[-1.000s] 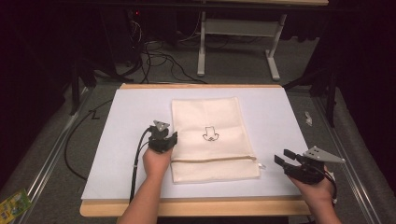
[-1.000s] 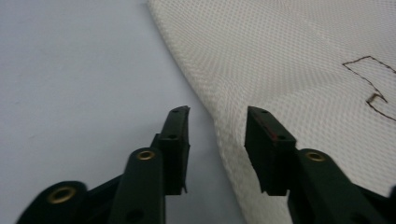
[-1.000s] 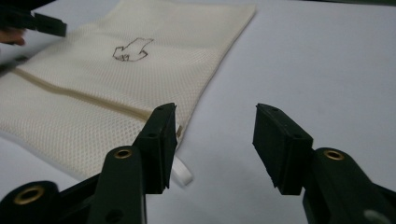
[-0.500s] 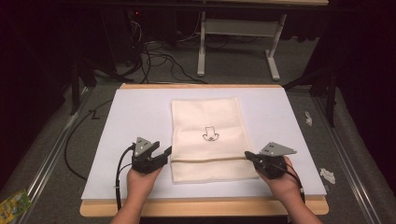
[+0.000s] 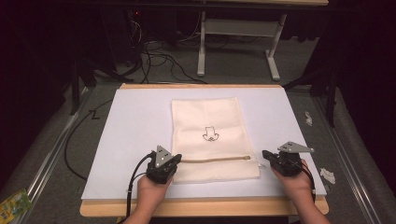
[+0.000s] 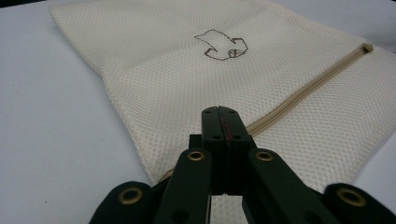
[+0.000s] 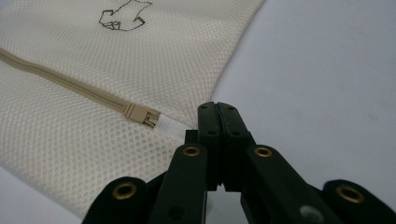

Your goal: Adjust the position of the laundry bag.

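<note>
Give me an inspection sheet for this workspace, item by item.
Surface: white board on a wooden table.
Job's things: cream mesh zip bag lying flat, tan zipper across it, white pull tab at the right claw's end.
Clutter: crumpled scraps on the floor right, a green packet on the floor left.
Grippers: left claw shut at the zipper's left end; right claw shut at the pull tab; grip uncertain.
Cables: black cable trailing from the left claw; loose cables on the floor behind.
Surroundings: dark room, white desk frame beyond.
</note>
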Tool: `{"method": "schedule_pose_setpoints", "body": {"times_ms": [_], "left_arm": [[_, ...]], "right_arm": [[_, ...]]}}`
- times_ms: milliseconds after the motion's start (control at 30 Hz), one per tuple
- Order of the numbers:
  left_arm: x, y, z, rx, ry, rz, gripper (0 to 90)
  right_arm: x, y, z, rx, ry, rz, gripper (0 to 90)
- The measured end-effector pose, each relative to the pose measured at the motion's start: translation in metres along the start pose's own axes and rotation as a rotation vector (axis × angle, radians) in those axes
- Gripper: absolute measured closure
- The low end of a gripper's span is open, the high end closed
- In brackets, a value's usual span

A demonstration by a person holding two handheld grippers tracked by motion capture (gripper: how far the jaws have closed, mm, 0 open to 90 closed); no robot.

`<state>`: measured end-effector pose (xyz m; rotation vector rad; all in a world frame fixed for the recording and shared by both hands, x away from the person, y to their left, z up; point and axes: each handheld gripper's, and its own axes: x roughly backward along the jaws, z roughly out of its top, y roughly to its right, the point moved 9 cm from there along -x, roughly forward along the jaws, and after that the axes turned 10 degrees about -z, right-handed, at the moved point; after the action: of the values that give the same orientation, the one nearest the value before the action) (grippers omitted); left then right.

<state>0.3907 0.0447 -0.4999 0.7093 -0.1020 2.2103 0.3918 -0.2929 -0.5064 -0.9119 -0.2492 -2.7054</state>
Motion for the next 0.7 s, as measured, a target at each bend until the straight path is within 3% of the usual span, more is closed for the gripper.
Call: {"method": "schedule_pose_setpoints", "body": {"times_ms": [33, 67, 100, 133, 233, 300, 333, 367, 400, 467, 500, 633, 700], "left_arm": [[0.0, 0.0, -0.005, 0.029, -0.011, -0.01, 90.0], [0.0, 0.0, -0.005, 0.029, -0.011, -0.01, 90.0], [0.001, 0.002, -0.015, 0.027, -0.047, -0.009, 90.0], [0.002, 0.006, -0.018, 0.016, -0.058, -0.009, 85.3], [0.002, 0.022, -0.028, -0.087, -0.092, 0.021, 60.4], [-0.003, 0.027, -0.037, -0.117, -0.147, 0.023, 45.5], [-0.007, 0.027, -0.044, -0.121, -0.197, 0.024, 44.6], [-0.009, 0.028, -0.047, -0.131, -0.2, 0.011, 46.9], [-0.009, 0.032, -0.048, -0.12, -0.199, -0.041, 64.7], [-0.009, 0.033, -0.048, -0.117, -0.217, -0.029, 84.7], [-0.009, 0.034, -0.048, -0.121, -0.222, -0.032, 88.8], [-0.003, 0.029, -0.049, -0.046, -0.24, -0.086, 90.0], [0.002, 0.027, -0.051, -0.046, -0.248, -0.084, 90.0]], "right_arm": [[0.002, 0.001, 0.0, 0.001, 0.006, 0.0, 90.0], [0.004, 0.001, 0.0, 0.005, 0.009, 0.001, 90.0], [0.005, 0.002, 0.0, 0.006, 0.013, 0.001, 90.0], [0.007, 0.002, 0.0, 0.006, 0.016, 0.001, 90.0], [0.01, 0.003, -0.001, 0.004, 0.021, 0.008, 89.6], [0.009, 0.002, -0.002, 0.013, 0.018, 0.012, 88.9], [0.008, 0.002, -0.002, 0.015, 0.019, 0.013, 88.8], [0.008, 0.002, -0.002, 0.013, 0.019, 0.013, 88.7], [0.008, 0.001, -0.003, 0.005, 0.01, 0.014, 88.6], [0.007, -0.001, -0.005, 0.007, 0.008, 0.016, 88.6], [0.007, -0.003, -0.006, 0.013, 0.004, 0.02, 88.6], [0.009, -0.01, -0.008, 0.012, 0.001, 0.037, 88.6], [0.011, -0.013, -0.007, 0.014, 0.007, 0.043, 88.6]]}}
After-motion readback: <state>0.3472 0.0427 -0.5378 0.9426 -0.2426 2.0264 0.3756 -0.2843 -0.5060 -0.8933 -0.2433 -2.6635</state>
